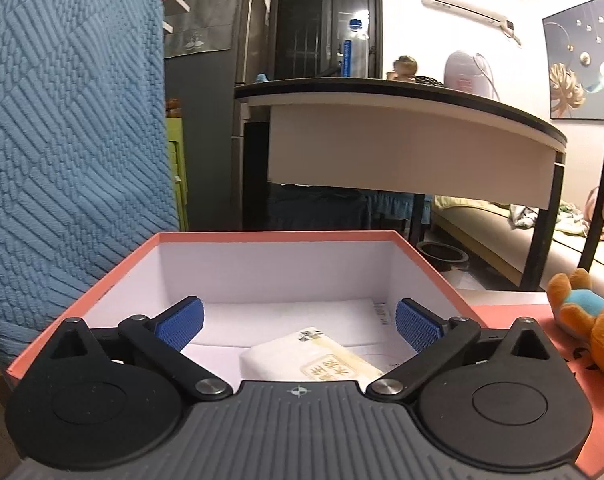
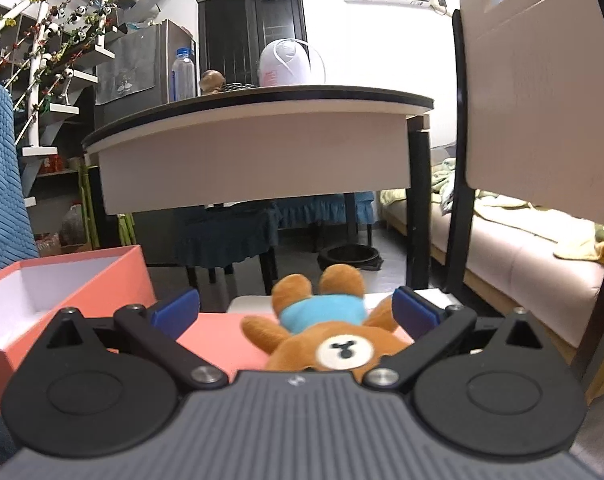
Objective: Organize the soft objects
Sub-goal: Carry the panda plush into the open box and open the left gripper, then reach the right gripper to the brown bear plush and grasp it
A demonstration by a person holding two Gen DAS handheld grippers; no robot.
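Note:
My left gripper (image 1: 299, 322) is open and hangs over the open salmon-pink box (image 1: 261, 236). Inside the box, below its blue pads, lies a white folded towel pack with a yellow label (image 1: 314, 358). A brown plush bear with a blue shirt (image 2: 330, 332) lies on its back on the pink lid (image 2: 213, 336), head toward the camera. My right gripper (image 2: 295, 312) is open, its fingers spread either side of the bear and apart from it. The same bear (image 1: 590, 320) shows at the right edge of the left wrist view.
A blue quilted cloth (image 1: 69, 120) hangs close on the left of the box (image 2: 61, 276). Ahead stands a dark-topped table (image 2: 261, 100) with a bottle and a white appliance. A chair back (image 2: 534, 88) rises at right, with a sofa (image 2: 522, 248) behind it.

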